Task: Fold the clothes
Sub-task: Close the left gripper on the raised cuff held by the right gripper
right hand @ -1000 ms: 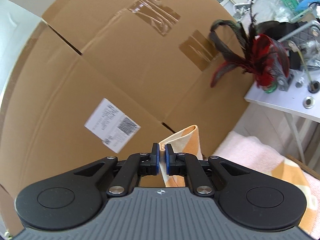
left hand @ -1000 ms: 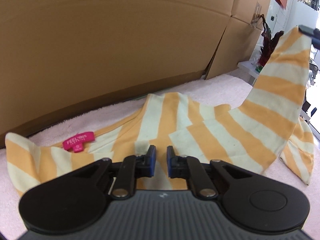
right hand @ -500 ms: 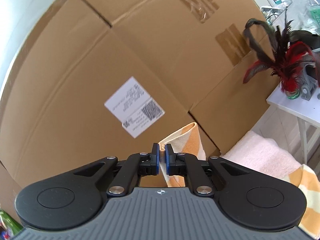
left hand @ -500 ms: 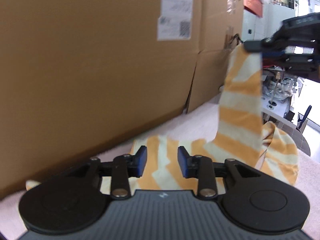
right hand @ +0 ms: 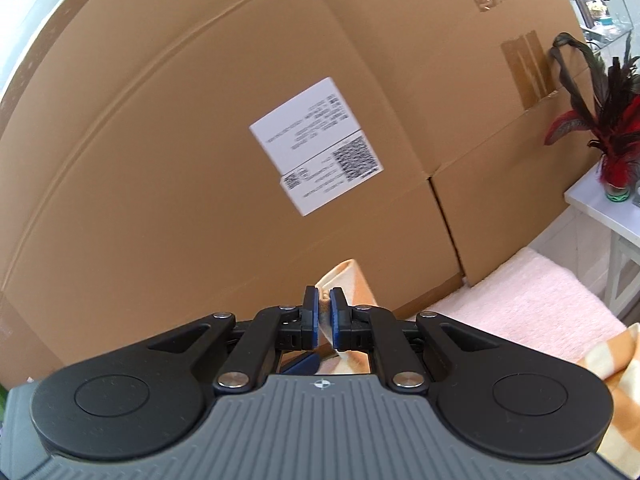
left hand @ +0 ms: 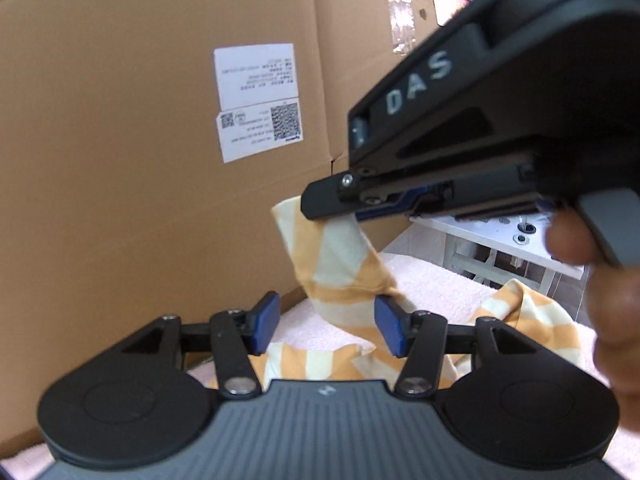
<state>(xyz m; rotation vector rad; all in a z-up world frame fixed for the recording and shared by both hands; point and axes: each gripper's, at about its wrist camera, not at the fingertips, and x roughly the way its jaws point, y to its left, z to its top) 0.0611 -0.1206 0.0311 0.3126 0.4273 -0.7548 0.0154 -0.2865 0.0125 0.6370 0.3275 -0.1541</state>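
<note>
Gripping: the right gripper (right hand: pixel 325 316) is pinching a corner of the orange-and-cream striped garment (left hand: pixel 340 264) between closed jaws, holding it up before the cardboard box (right hand: pixel 200 160).
Left gripper (left hand: pixel 326 322): jaws are standing wide open, the hanging cloth passing between them, touching the right-hand pad.
Garment: the rest is trailing down onto the pink towel (left hand: pixel 432 280) over the tabletop.
Background: a shipping label (right hand: pixel 316 146) is showing on the box; red-and-black feathers (right hand: pixel 612 132) are standing on a white side table (right hand: pixel 600 200).

"DAS" on right gripper (left hand: pixel 332 208) body
</note>
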